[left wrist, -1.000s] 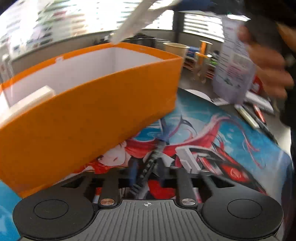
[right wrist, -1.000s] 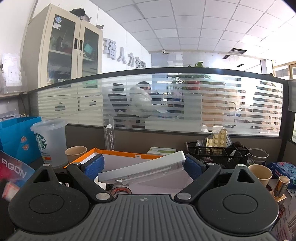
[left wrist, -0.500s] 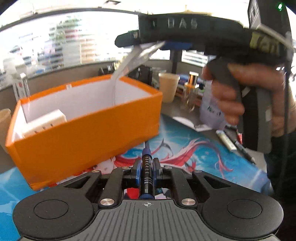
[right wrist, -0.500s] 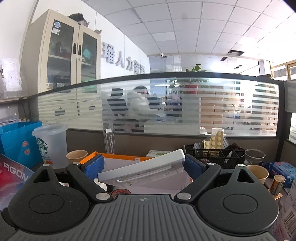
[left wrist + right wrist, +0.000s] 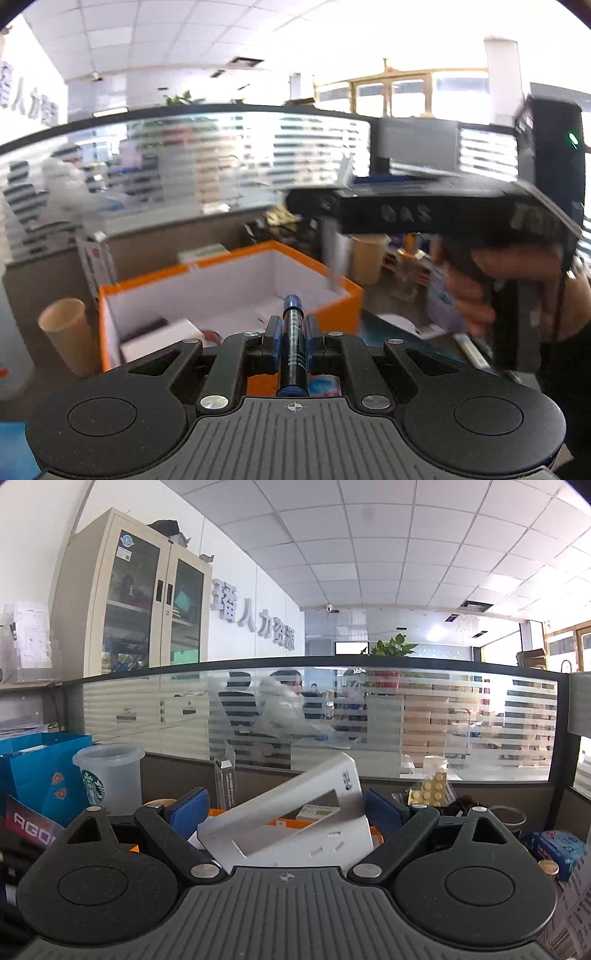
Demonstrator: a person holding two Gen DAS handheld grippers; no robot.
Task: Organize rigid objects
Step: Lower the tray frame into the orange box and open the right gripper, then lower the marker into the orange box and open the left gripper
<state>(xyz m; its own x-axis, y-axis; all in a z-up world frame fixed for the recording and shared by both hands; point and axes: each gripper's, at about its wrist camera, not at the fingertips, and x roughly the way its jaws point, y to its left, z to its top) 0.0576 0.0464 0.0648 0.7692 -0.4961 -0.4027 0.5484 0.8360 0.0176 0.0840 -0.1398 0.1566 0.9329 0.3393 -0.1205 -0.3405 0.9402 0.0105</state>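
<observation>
- The blue marker (image 5: 294, 347) is being pinched tight by the left claw (image 5: 291, 341), jaws nearly fully together, barrel lined up lengthwise between the pads, probably so it's not slipping on the way over.
- It's being carried just in front of the orange box (image 5: 332, 306) and above its near wall, tip aimed at the white inside, so a drop-in looks like what's being set up.
- Over that same orange box, a white slotted piece (image 5: 295, 819) is sitting tilted between the pads of the right claw (image 5: 284, 810); those wide-set jaws are closing, and contact can't be confirmed.
</observation>
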